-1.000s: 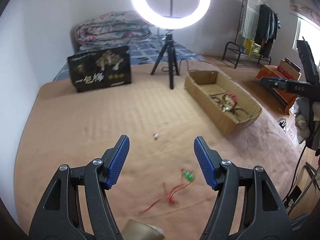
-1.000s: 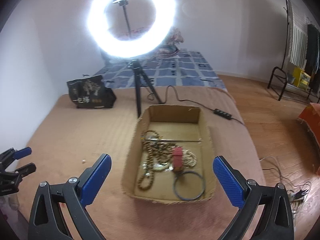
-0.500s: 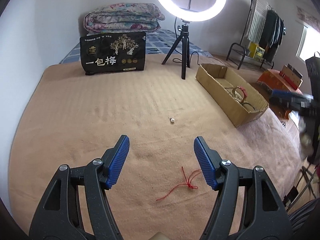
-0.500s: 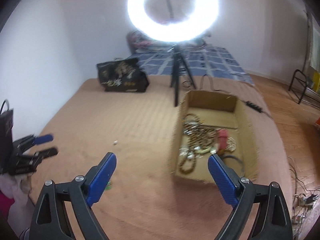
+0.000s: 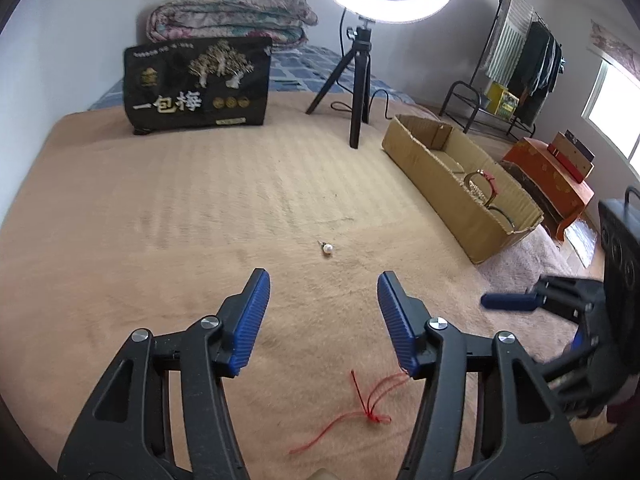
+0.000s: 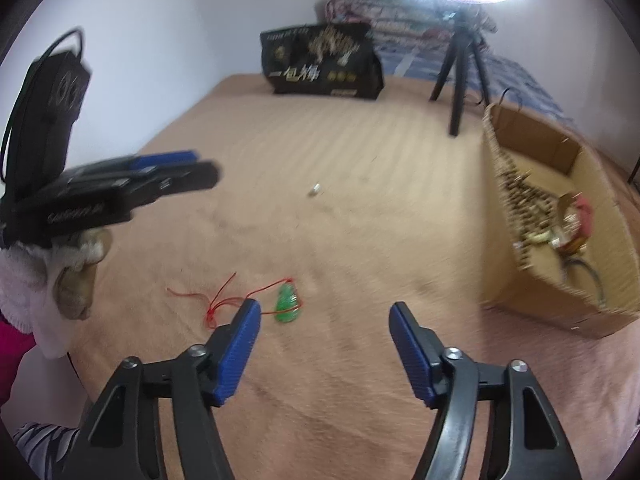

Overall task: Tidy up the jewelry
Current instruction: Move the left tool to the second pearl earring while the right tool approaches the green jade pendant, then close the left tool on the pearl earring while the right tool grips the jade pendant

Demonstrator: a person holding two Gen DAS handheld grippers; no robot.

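A green pendant (image 6: 287,303) on a red cord (image 6: 216,304) lies on the tan blanket. My right gripper (image 6: 325,316) hovers just right of it, jaws closing with nothing between them. In the left wrist view the red cord (image 5: 362,408) lies under my left gripper (image 5: 323,286), whose jaws are closing on nothing. A small pearl earring (image 5: 327,249) sits ahead of the left gripper and shows again as the earring (image 6: 314,189), blurred. The cardboard box (image 5: 436,176) at the right holds bead strings, a bangle and a red item; the same box (image 6: 532,280) fills the right wrist view's right side.
A ring light on a black tripod (image 5: 358,80) stands behind the box. A black printed bag (image 5: 196,86) leans at the back, folded quilts (image 5: 228,16) behind it. A clothes rack (image 5: 516,64) and an orange chest (image 5: 552,184) stand beyond the bed's right edge. A hand and sleeve (image 6: 60,276) carry the left gripper.
Both grippers have come down toward the blanket and their jaws have narrowed. The right gripper swung left from above the box to beside the green pendant. The left view now faces the earring.
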